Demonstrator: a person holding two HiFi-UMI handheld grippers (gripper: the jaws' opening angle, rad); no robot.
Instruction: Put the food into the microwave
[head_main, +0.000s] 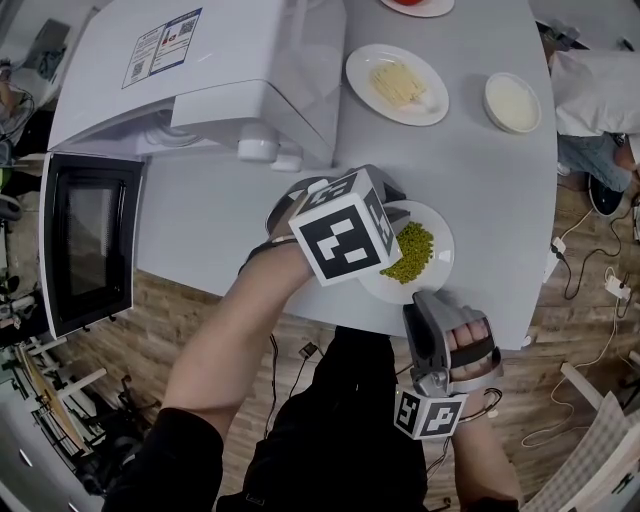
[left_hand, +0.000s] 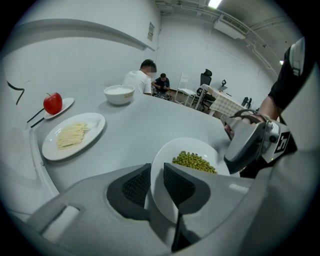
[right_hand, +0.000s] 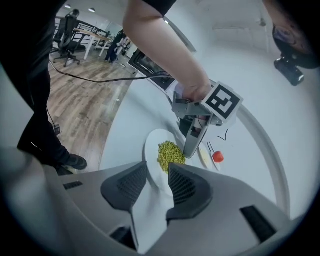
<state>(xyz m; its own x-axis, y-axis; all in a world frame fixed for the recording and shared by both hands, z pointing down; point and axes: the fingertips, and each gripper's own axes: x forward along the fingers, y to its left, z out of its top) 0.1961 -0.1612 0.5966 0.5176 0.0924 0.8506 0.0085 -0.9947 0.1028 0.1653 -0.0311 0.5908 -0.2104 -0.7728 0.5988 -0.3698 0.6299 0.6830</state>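
Head view: the plate of peas (head_main: 441, 262) sits at the table's (head_main: 480, 180) near edge, right of the microwave (head_main: 200, 70). The left gripper (head_main: 388, 208) is on the plate's left rim and the right gripper (head_main: 424, 300) at its near rim, probably for a level two-handed lift.

Left gripper view: its fingers (left_hand: 177, 187) pinch the rim.

Right gripper view: its fingers (right_hand: 182, 187) stand apart, straddling the rim without pressing.

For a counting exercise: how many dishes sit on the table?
4: peas plate nearest, pale-strands plate mid-table, white bowl beside it, red-fruit plate at the far edge.
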